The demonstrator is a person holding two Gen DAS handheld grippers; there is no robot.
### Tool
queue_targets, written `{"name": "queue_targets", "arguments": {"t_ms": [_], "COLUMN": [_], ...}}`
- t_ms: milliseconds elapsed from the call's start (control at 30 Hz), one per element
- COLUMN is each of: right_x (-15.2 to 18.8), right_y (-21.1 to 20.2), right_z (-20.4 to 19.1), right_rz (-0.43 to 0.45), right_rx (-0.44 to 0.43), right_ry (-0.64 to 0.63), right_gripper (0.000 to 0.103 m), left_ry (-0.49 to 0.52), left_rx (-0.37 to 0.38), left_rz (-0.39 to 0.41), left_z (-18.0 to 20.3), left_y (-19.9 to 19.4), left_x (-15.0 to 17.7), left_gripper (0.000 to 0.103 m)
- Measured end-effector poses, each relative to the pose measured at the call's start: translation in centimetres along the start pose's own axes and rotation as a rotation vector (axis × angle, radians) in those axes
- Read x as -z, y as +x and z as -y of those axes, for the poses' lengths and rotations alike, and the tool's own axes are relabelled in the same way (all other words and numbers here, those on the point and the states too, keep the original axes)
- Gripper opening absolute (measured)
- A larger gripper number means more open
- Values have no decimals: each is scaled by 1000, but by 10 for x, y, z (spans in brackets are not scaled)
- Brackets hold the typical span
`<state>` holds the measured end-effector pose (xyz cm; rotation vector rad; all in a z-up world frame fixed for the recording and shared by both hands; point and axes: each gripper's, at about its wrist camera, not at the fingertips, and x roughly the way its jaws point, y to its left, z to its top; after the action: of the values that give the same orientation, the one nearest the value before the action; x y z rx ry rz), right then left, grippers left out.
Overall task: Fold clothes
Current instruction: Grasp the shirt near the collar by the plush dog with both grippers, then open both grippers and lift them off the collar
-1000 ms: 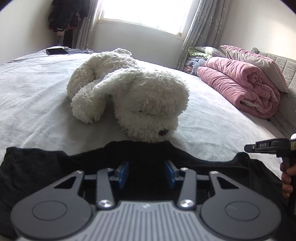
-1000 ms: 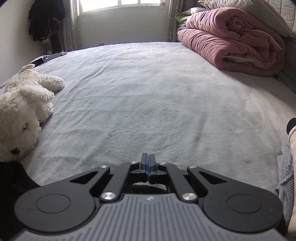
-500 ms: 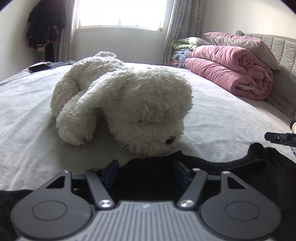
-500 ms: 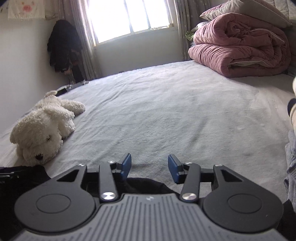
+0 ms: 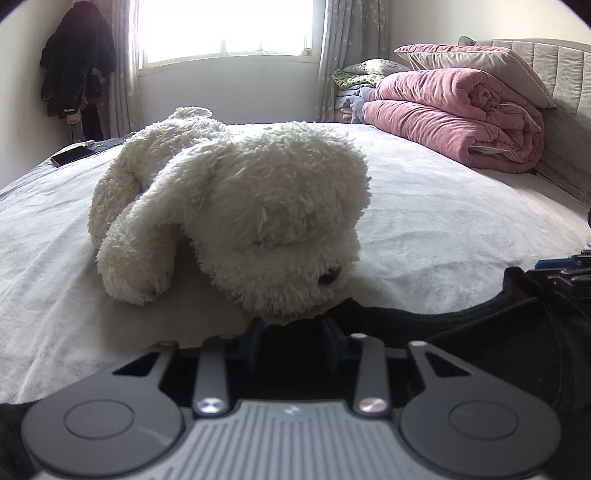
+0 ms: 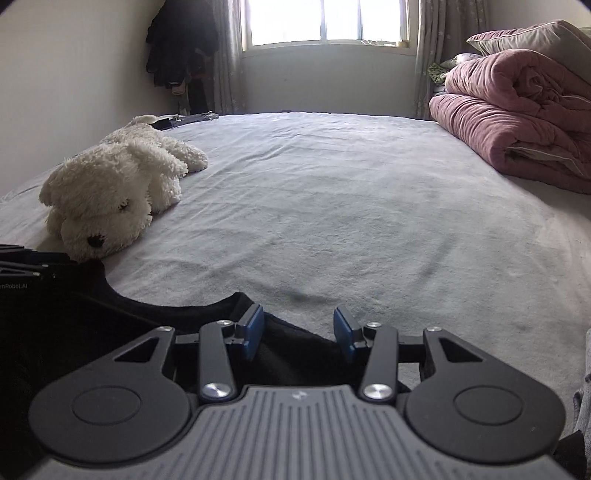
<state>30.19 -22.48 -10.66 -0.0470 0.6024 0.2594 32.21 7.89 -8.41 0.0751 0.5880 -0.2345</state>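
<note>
From my left camera a white plush dog (image 5: 236,218) lies on the bed (image 5: 443,221), filling the twelve o'clock area, its nose turned down toward me. At two o'clock a rolled pink quilt (image 5: 458,118) sits against the padded headboard (image 5: 565,96), with a pillow (image 5: 476,62) resting on top. Beside the quilt, near one o'clock, is a small pile of folded fabrics (image 5: 354,88). The bright window (image 5: 225,29) is at twelve, curtains (image 5: 332,55) on each side. Dark coats (image 5: 77,62) hang in the corner at eleven o'clock, and a phone (image 5: 72,155) lies on the bed's far edge at ten o'clock.
</note>
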Motion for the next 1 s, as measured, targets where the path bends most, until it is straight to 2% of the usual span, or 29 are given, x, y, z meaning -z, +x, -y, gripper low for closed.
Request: {"name": "queue_targets", "arguments": {"t_ms": [33,67,100,133,233,333,400,467,533,600,700,733,767,800,833,867,900,933,1000], "right_x": [2,2,2,2,0,-3,-3,-3,-2,-3,-2,-1,-1,-1,-1,-1,-1,-2,-3], "right_y": [2,2,1,0,-7,-17,-12,-6,12,17,17,16,16,15,14,13,12,9,2], "right_z": [-2,-5,-7,-9,-13,-10,-7,-4,-5,-7,-9,-10,-11,-11,-10,-9,-8,-5,3], "right_rz": [-2,-1,0,5,50,152,149,143,53,32,32,32,33,35,39,44,48,60,85], "right_rx": [-3,-9,-15,-6,51,117,123,126,126,136,147,150,153,156,163,170,177,176,168], "right_ry": [-11,-25,-35,-45,-54,-17,-1,14,7,6,-7,-9,-11,-9,0,10,21,42,100], "right_gripper": [33,15,4,2,2,2,2,2,2,3,5,9,13,14,18,31,41,54,54], "left_ry": [8,13,12,11,-11,-39,-55,-49,-44,-63,-96,-99,-101,-102,-104,-109,-119,-132,-175], "left_rx": [1,-1,-6,-11,-35,-85,-107,-118,-124,-128,-108,-104,-101,-95,-85,-80,-81,-81,-71], "left_rz": [1,7,20,33,104,179,198,160,95,37,29,29,29,29,31,35,43,53,75], "left_z": [2,3,3,4,2,-1,-2,-1,0,-3,-8,-9,-9,-9,-9,-9,-10,-12,-18], "left_y": [0,-1,-3,-5,-14,-22,-21,-12,-1,8,9,8,8,8,7,6,4,1,-5], "left_x": [0,0,0,-1,-3,-5,-5,-6,-6,-6,-6,-5,-5,-4,-4,-3,-3,-3,-2], "left_gripper": [5,5,4,4,4,4,4,4,6,10,10,12,15,28,48,59,75,82,83]}}
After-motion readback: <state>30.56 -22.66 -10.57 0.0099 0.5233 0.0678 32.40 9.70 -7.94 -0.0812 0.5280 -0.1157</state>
